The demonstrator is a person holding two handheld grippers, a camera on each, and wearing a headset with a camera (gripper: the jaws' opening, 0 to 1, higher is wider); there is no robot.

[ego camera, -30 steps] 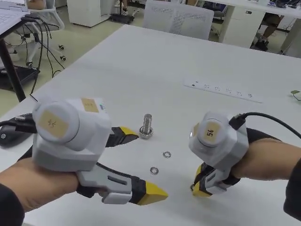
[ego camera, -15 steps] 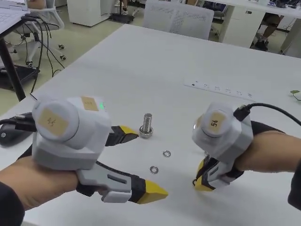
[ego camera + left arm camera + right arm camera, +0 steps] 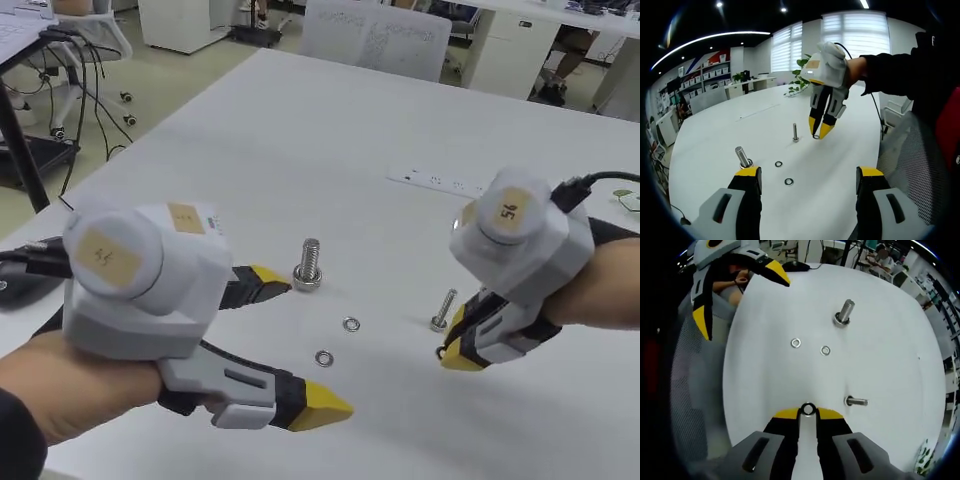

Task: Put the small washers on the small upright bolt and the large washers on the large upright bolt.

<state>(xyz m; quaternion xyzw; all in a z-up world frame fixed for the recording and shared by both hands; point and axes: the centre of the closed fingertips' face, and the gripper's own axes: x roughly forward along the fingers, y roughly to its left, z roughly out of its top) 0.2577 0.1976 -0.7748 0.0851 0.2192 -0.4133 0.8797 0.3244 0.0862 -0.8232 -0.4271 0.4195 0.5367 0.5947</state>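
The large upright bolt (image 3: 308, 265) stands mid-table, and the small upright bolt (image 3: 441, 311) is to its right. Two loose washers (image 3: 351, 324) (image 3: 324, 358) lie between them. My left gripper (image 3: 298, 342) is open, its jaws either side of the nearer washer and left of the large bolt. My right gripper (image 3: 458, 355) hovers just right of the small bolt, shut on a washer (image 3: 809, 409) pinched at its tips. The left gripper view shows the large bolt (image 3: 743, 156), the small bolt (image 3: 795, 132) and the right gripper (image 3: 821, 131) above the table.
A white power strip (image 3: 460, 185) lies further back on the white table (image 3: 300, 140). Black cables (image 3: 30, 262) lie at the table's left edge. A chair (image 3: 375, 40) stands behind the far edge.
My right gripper has risen and moved right and away with the washer, uncovering the small bolt. The left gripper has stayed put.
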